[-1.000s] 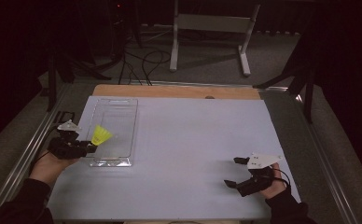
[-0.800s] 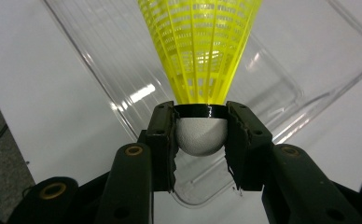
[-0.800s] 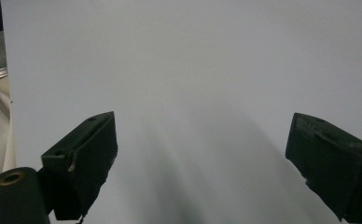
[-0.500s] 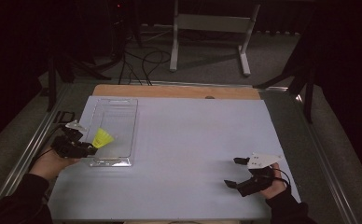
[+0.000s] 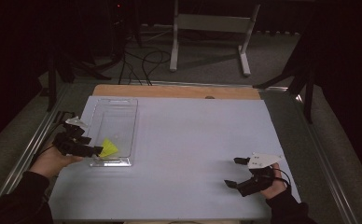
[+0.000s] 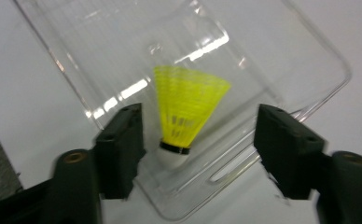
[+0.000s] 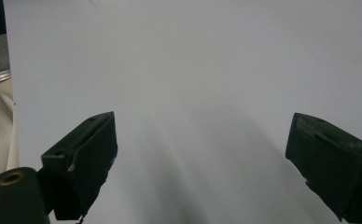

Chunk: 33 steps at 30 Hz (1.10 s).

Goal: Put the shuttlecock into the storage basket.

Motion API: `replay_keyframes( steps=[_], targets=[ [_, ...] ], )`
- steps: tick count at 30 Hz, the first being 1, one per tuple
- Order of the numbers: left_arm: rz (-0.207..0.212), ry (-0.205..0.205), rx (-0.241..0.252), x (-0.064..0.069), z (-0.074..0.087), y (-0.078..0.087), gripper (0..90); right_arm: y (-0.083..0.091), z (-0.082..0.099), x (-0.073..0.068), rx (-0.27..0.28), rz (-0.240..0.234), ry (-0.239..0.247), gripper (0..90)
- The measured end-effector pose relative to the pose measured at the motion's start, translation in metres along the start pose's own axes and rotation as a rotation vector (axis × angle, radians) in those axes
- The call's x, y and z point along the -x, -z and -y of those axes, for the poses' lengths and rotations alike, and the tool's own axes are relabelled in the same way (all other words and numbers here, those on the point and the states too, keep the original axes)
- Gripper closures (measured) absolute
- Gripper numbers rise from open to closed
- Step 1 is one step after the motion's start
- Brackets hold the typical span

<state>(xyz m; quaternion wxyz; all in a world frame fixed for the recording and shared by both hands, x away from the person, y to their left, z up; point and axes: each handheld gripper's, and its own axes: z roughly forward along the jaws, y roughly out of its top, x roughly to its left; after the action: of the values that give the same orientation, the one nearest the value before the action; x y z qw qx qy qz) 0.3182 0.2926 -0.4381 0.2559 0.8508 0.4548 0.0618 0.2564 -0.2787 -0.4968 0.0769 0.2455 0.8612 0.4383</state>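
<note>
High view: left gripper (image 5: 94,150) at eight o'clock on the white table (image 5: 193,140), jaws just opening, yellow shuttlecock (image 5: 108,148) lying in the near end of the clear plastic tray (image 5: 115,112); right gripper (image 5: 233,171) at four o'clock, spread wide, holding nothing. Left gripper view: jaws apart, shuttlecock between them, cork nearest the left jaw, contact unclear. Right gripper view: jaws wide over bare table.

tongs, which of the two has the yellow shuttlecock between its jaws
The left tongs: the yellow plastic shuttlecock sits between their open jaws, over the clear plastic tray. The right tongs frame bare table.
</note>
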Motion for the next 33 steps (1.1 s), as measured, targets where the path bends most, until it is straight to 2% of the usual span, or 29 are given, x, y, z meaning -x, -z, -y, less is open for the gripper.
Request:
replay_keyframes(
  steps=[5, 7, 8, 10, 12, 18, 19, 21, 33],
  targets=[
    [0.010, -0.001, 0.028, 0.004, -0.004, 0.002, 22.0, 0.000, 0.000, 0.000, 0.004, -0.002, -0.002, 9.2],
    [0.055, 0.002, 0.033, 0.004, -0.006, 0.002, 13.5, 0.000, 0.000, 0.000, 0.004, -0.002, -0.003, 9.2],
    [0.079, -0.003, 0.034, 0.005, -0.006, 0.003, 12.2, 0.000, 0.001, 0.000, 0.005, -0.002, -0.003, 9.2],
    [0.054, -0.014, 0.044, 0.008, -0.008, 0.003, 5.2, 0.000, 0.001, 0.000, 0.007, 0.000, -0.005, 9.2],
    [0.065, -0.030, 0.053, 0.011, -0.009, 0.002, 0.3, 0.000, 0.001, 0.000, 0.008, 0.001, -0.005, 9.2],
    [0.067, -0.040, 0.112, 0.018, -0.018, 0.002, 0.1, 0.000, 0.002, 0.000, 0.006, 0.003, -0.005, 9.2],
    [0.082, -0.043, 0.117, 0.019, -0.019, 0.002, 0.1, 0.000, 0.002, 0.000, 0.006, 0.002, -0.005, 9.2],
    [0.079, -0.046, 0.125, 0.021, -0.022, 0.001, 0.0, 0.000, 0.003, 0.000, 0.005, 0.002, -0.011, 9.2],
    [0.134, -0.088, 0.187, 0.034, -0.040, -0.002, 0.0, -0.001, 0.004, 0.000, 0.002, 0.020, -0.010, 9.1]
  ],
)
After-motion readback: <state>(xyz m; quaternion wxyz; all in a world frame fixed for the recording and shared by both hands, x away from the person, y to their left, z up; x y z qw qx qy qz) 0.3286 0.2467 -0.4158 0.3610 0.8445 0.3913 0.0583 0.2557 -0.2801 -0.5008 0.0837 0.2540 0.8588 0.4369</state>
